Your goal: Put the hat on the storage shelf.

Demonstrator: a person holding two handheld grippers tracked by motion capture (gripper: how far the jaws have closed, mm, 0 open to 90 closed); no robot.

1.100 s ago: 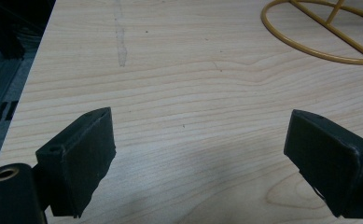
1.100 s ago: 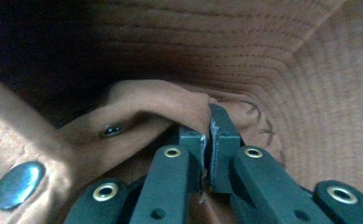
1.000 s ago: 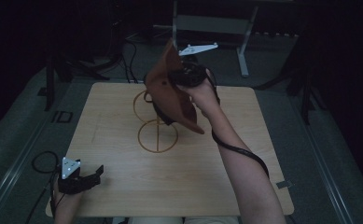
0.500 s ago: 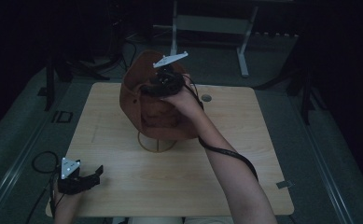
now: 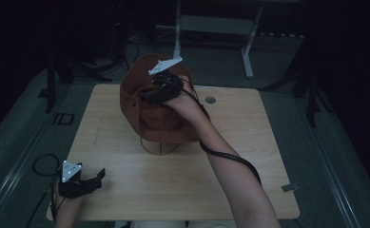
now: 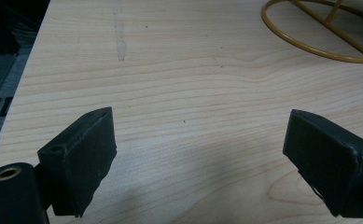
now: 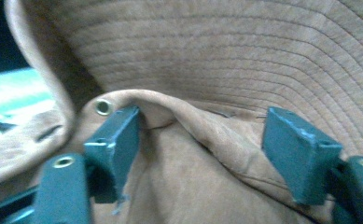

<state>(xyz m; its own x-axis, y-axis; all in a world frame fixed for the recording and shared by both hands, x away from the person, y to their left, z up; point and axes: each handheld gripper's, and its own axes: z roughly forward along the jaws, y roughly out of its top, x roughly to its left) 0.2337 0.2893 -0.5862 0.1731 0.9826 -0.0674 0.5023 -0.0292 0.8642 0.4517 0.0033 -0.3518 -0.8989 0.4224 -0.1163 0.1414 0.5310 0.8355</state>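
Observation:
A brown suede brimmed hat (image 5: 159, 116) sits over a gold wire stand (image 5: 160, 148) at the middle of the wooden table (image 5: 249, 166). My right gripper (image 5: 147, 95) is at the hat's upper left side. In the right gripper view its jaws stand wide apart, open (image 7: 207, 149). A fold of the hat's crown (image 7: 184, 121) lies between them, and the left jaw touches the fabric next to a metal eyelet (image 7: 103, 107). My left gripper (image 5: 97, 176) rests open (image 6: 200, 158) near the table's front left corner with bare wood between its jaws. The stand's base ring (image 6: 310, 44) lies farther off.
The table's left edge (image 6: 25, 79) runs close beside my left gripper. A small round grommet (image 5: 210, 99) sits in the table top at the back. Dark floor and metal frame legs (image 5: 247, 52) lie beyond the far edge. A cable (image 5: 230, 156) trails along the right forearm.
The right gripper has carried the hat left and down, from tilted above the table to draped over the wire stand. The left gripper has stayed put.

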